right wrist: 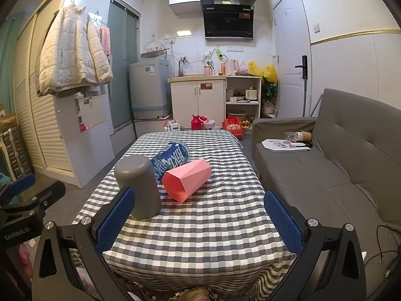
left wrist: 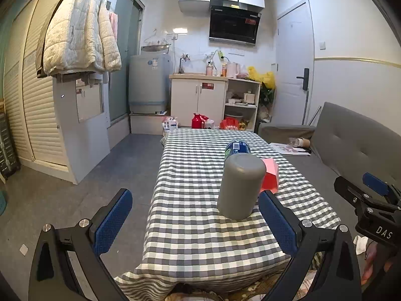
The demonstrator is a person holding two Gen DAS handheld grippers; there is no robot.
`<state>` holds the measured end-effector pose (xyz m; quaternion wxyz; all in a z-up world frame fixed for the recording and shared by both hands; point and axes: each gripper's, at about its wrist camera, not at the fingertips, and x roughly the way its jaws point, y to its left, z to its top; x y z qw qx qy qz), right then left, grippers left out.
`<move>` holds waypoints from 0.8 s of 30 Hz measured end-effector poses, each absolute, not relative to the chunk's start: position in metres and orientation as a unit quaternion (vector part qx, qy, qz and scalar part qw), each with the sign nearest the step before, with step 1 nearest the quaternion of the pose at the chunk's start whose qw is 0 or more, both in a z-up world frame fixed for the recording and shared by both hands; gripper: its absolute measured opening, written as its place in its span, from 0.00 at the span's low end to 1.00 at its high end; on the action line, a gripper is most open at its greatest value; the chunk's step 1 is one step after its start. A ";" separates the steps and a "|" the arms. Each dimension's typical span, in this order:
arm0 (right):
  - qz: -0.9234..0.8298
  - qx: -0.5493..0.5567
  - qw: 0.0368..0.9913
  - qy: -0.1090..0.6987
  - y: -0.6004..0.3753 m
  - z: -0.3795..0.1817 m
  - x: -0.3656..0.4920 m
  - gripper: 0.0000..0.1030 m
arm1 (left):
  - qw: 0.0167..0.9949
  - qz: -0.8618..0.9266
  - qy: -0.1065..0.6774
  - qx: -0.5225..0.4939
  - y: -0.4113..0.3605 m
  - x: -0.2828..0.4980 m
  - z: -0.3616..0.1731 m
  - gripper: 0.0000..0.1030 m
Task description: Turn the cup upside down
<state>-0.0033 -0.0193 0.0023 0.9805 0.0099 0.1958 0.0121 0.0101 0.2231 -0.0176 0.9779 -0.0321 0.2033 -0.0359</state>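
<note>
A grey cup (left wrist: 240, 186) stands upside down, closed base up, on the checked tablecloth (left wrist: 195, 225); it also shows in the right wrist view (right wrist: 140, 185). A pink faceted cup (right wrist: 186, 179) lies on its side just right of it, mouth toward me; in the left wrist view only part of the pink cup (left wrist: 270, 175) shows behind the grey cup. My left gripper (left wrist: 195, 222) is open and empty, in front of the grey cup. My right gripper (right wrist: 199, 219) is open and empty, in front of both cups.
A blue-labelled plastic bottle (right wrist: 173, 156) lies on its side behind the cups. A grey sofa (right wrist: 338, 170) runs along the table's right side. Floor lies to the left, with kitchen cabinets (right wrist: 198, 100) and red items beyond the far edge.
</note>
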 end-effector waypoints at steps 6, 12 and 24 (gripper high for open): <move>0.012 0.006 0.980 0.199 -0.018 0.000 -0.003 1.00 | 0.977 -0.037 0.208 -0.032 0.223 0.013 -0.018 1.00; 0.014 0.003 0.980 0.200 -0.017 0.000 -0.003 1.00 | 0.976 -0.036 0.211 -0.037 0.226 0.013 -0.020 1.00; 0.014 -0.001 0.978 0.208 -0.016 -0.001 -0.001 1.00 | 0.976 -0.039 0.214 -0.031 0.225 0.013 -0.019 1.00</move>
